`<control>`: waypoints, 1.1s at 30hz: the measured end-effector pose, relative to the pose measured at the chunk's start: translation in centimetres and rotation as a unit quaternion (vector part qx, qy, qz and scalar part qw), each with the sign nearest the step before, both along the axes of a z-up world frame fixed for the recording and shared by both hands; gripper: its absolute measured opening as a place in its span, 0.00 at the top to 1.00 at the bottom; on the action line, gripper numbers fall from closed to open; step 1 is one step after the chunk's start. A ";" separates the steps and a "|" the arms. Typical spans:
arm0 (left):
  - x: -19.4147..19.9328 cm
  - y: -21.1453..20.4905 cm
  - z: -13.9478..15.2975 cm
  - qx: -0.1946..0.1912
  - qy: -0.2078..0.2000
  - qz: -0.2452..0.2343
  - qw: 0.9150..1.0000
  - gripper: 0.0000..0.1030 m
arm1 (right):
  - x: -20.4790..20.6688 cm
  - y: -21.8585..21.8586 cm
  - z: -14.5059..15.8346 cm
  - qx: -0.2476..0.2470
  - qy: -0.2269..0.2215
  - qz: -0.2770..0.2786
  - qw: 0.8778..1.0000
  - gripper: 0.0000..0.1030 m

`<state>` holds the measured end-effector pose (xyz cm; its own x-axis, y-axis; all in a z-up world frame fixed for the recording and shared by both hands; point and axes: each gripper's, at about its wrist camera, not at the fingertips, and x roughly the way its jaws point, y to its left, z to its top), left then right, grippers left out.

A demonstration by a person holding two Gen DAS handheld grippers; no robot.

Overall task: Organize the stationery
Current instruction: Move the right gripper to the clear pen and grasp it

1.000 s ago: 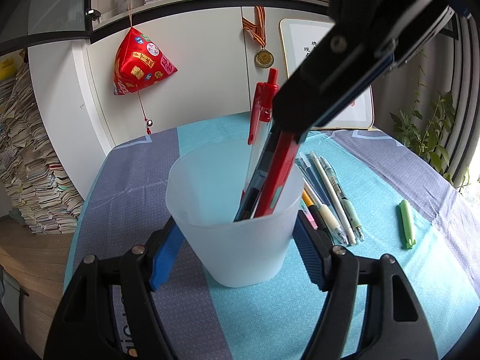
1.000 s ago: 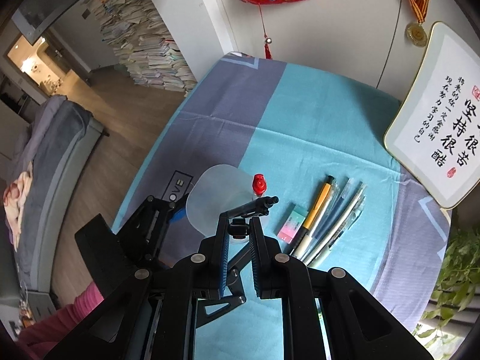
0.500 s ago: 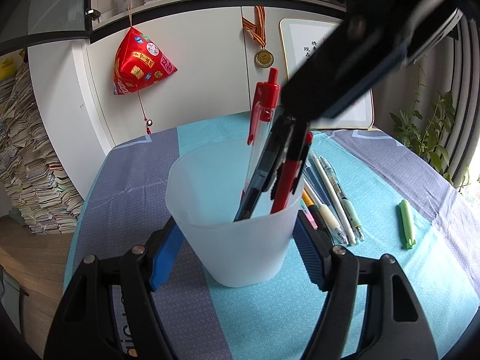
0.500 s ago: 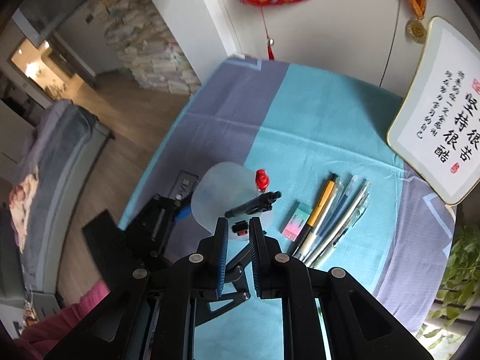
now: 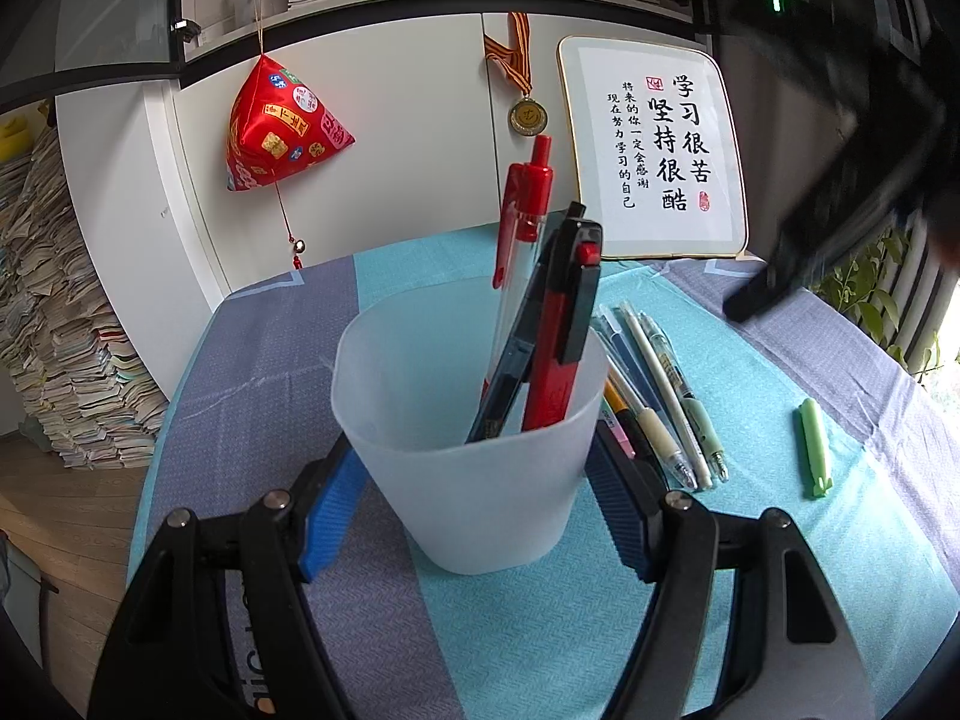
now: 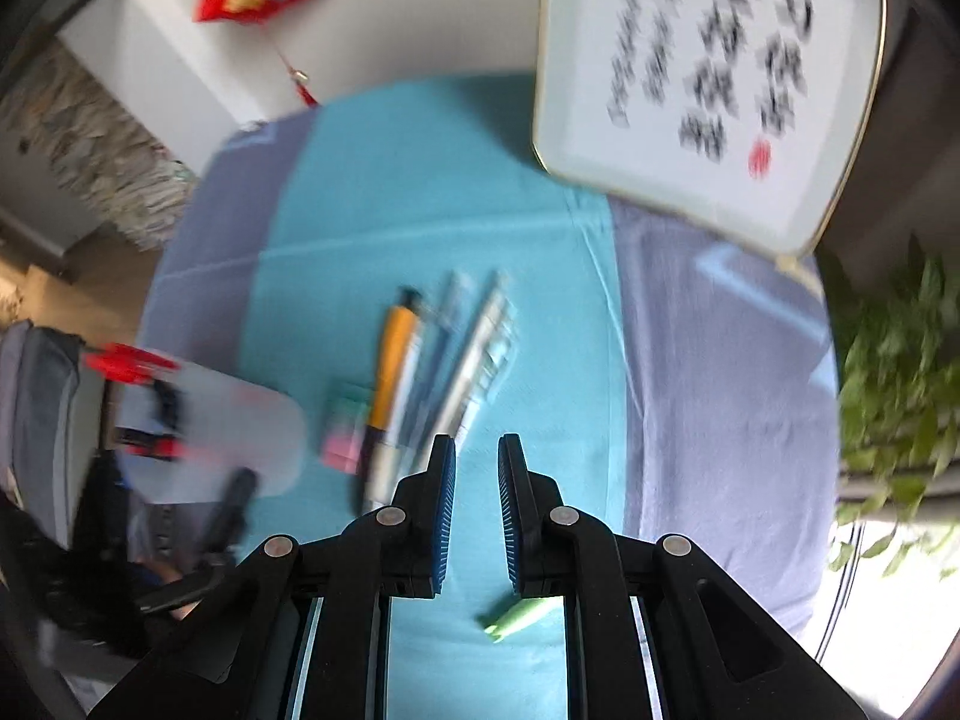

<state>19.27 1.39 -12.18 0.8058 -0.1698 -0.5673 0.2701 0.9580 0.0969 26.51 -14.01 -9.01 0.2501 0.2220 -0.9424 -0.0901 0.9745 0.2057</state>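
My left gripper (image 5: 477, 480) is shut on a frosted plastic cup (image 5: 474, 468) that stands on the tablecloth. The cup holds a red-capped clear pen (image 5: 522, 210), a dark pen (image 5: 516, 360) and a red and black pen (image 5: 561, 348). Several loose pens (image 5: 654, 402) lie in a row right of the cup, with a green highlighter (image 5: 813, 450) further right. My right gripper (image 6: 477, 468) is open and empty above the cloth, right of the pens (image 6: 432, 384), with the highlighter (image 6: 516, 618) below it. The cup (image 6: 228, 432) is blurred at left.
A pink and green eraser (image 6: 345, 432) lies beside the pens. A framed calligraphy board (image 5: 654, 150) leans on the white cabinet at the back. A plant (image 6: 900, 372) stands off the table's right edge. Paper stacks (image 5: 54, 330) stand on the floor at left.
My right gripper has let go of the red and black pen into the cup, and swung away to the right over the loose pens. The left gripper and cup have not moved.
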 end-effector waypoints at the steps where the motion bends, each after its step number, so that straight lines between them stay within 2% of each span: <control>1: 0.0 0.0 0.0 0.000 0.000 0.000 1.000 0.32 | 0.0 0.0 -0.7 0.003 0.008 -0.001 1.000 0.86; 8: 0.0 0.0 0.0 0.000 0.000 0.000 1.000 0.32 | 0.3 1.0 -2.6 0.019 0.017 0.004 1.000 0.86; 17: 0.0 0.0 0.0 0.001 0.000 0.000 1.000 0.32 | 0.9 2.6 -4.1 -0.013 0.028 0.003 1.000 0.86; 21: 0.0 -0.1 0.1 0.002 -0.001 0.000 1.000 0.32 | 1.1 2.7 -4.5 -0.013 0.024 0.001 1.000 0.76; 24: 0.0 -0.1 0.1 0.002 -0.001 0.000 1.000 0.32 | 1.4 2.8 -4.5 -0.026 0.019 -0.009 0.999 0.75; 28: 0.0 0.0 0.1 0.002 -0.001 -0.001 1.000 0.32 | 1.8 2.7 -4.6 -0.014 0.020 -0.020 1.000 0.75; 30: 0.0 0.1 0.2 0.001 0.000 -0.001 1.000 0.32 | 1.6 2.8 -4.3 -0.047 0.012 -0.020 0.999 0.76; 33: 0.0 0.2 0.2 0.000 0.000 -0.001 1.000 0.32 | 1.1 2.5 -4.2 -0.064 0.008 -0.012 0.998 0.76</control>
